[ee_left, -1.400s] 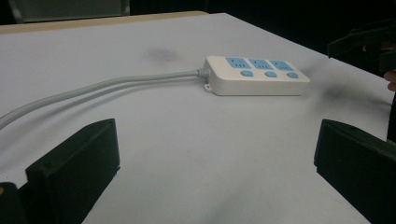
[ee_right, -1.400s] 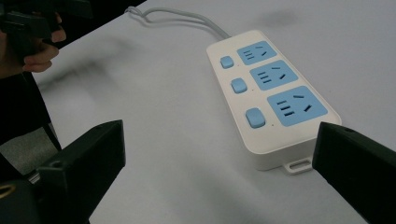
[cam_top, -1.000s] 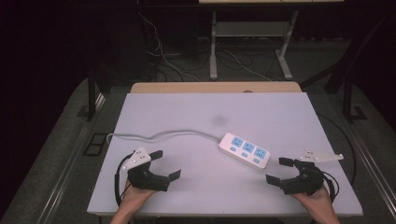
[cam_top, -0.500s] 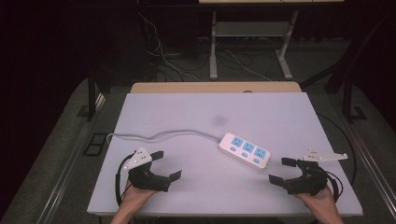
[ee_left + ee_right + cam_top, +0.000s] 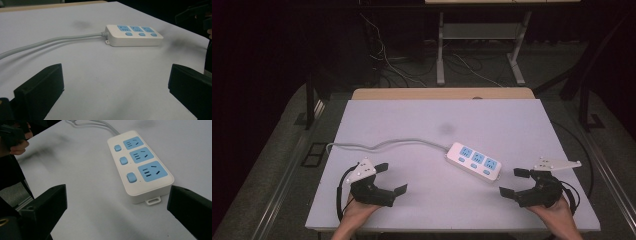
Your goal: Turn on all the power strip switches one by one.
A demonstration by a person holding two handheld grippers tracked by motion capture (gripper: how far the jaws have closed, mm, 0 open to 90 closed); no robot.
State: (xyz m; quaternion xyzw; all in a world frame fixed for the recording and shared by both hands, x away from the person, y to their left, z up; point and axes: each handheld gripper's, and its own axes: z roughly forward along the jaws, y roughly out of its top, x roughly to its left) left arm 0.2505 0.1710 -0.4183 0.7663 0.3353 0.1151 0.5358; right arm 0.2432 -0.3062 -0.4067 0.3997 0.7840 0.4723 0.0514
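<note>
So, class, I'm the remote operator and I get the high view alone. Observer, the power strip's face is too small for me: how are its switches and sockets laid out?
Observer: In the right gripper view, the power strip has three blue sockets in a row, each with its own blue switch beside it.
Operator: What sits at its near end?
Observer: A small mounting tab sticks out from the end nearest the right hand-held gripper, whose jaws are wide apart.
Operator: And the cable end?
Observer: In the left gripper view, the grey cable enters the strip's end, with another small tab beside it. The left hand-held gripper is open too.
</note>
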